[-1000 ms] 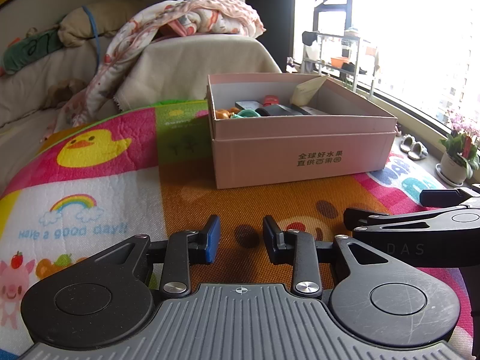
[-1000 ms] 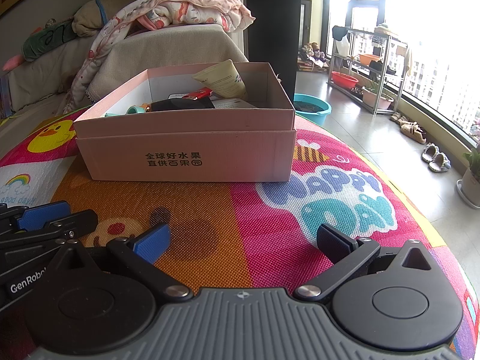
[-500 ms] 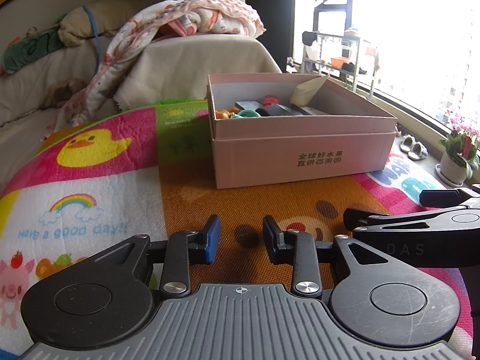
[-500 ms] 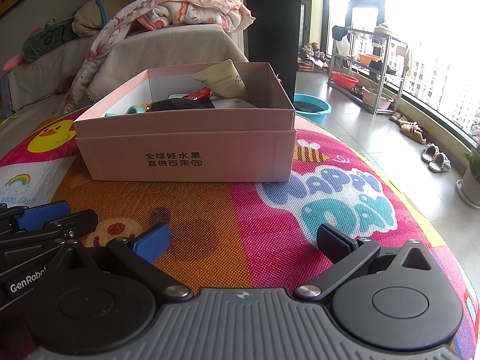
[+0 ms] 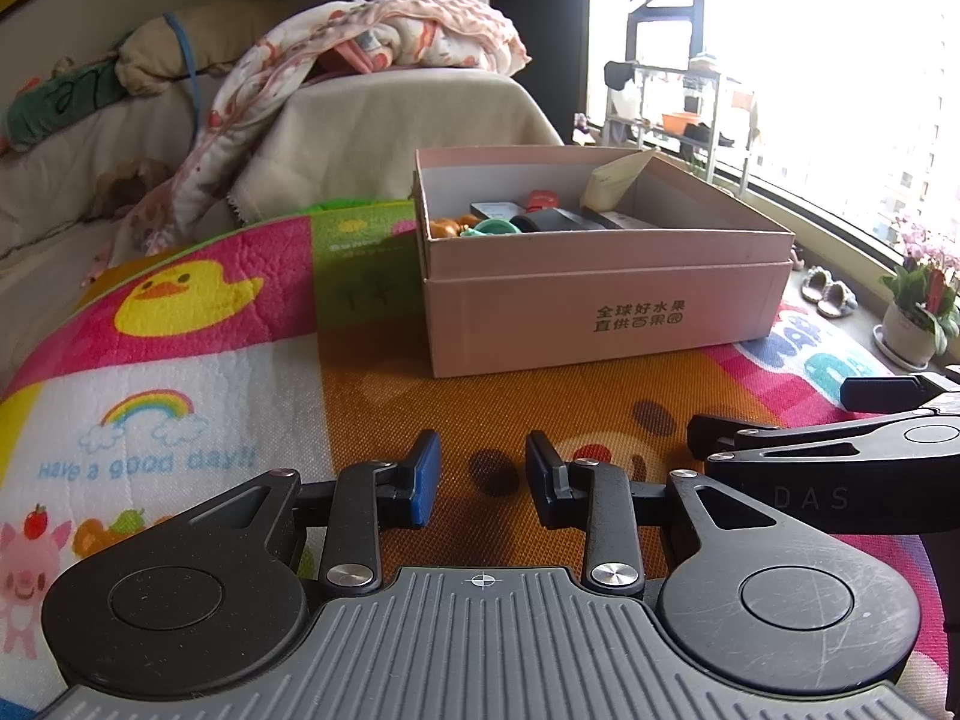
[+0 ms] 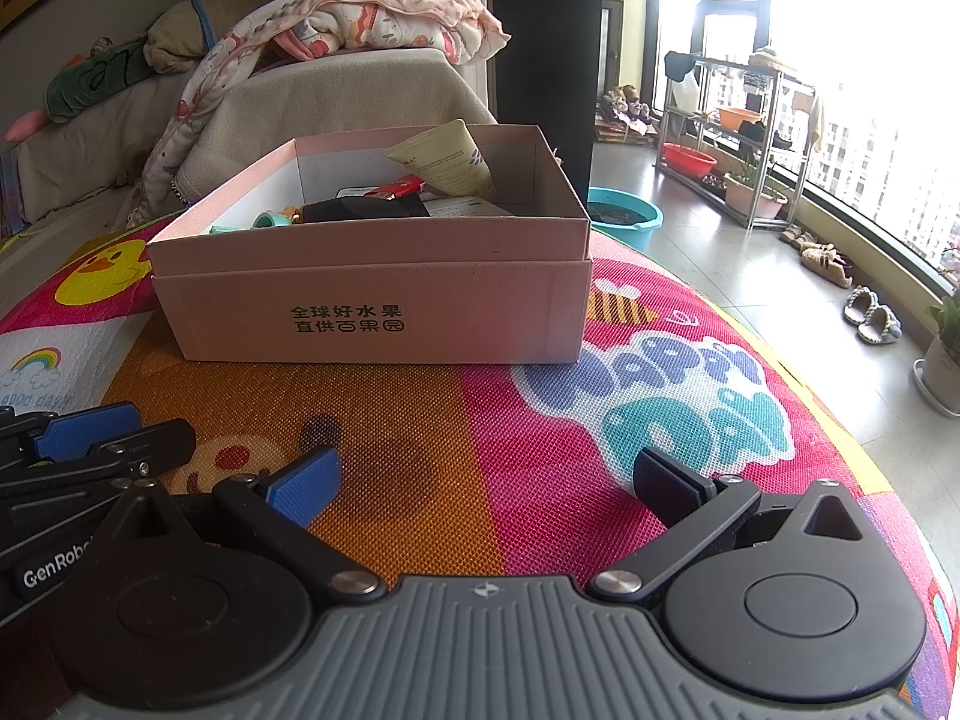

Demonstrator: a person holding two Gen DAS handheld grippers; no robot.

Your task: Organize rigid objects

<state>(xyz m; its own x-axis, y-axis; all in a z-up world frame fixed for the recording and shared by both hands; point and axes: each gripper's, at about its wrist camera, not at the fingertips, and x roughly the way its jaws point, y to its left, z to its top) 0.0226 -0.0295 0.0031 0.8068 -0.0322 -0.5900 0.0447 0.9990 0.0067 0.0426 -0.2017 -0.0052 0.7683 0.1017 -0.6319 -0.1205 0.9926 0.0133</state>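
Note:
A pink cardboard box [image 5: 606, 312] [image 6: 372, 306] stands on the colourful play mat. It holds several items: a cream tube [image 6: 444, 159], a black case [image 6: 360, 210], a red packet [image 6: 399, 185], a teal ring [image 5: 492, 228] and an orange toy [image 5: 447, 227]. My left gripper [image 5: 483, 480] rests low on the mat in front of the box, jaws a little apart and empty. My right gripper [image 6: 486, 480] is wide open and empty, to the right of the left one. Each gripper shows in the other's view.
The play mat [image 6: 600, 420] covers a raised surface whose edge drops to the tiled floor on the right. A sofa with a blanket [image 5: 372, 48] stands behind the box. A teal basin [image 6: 624, 216], slippers [image 6: 870, 315] and a potted plant [image 5: 918, 312] are on the floor.

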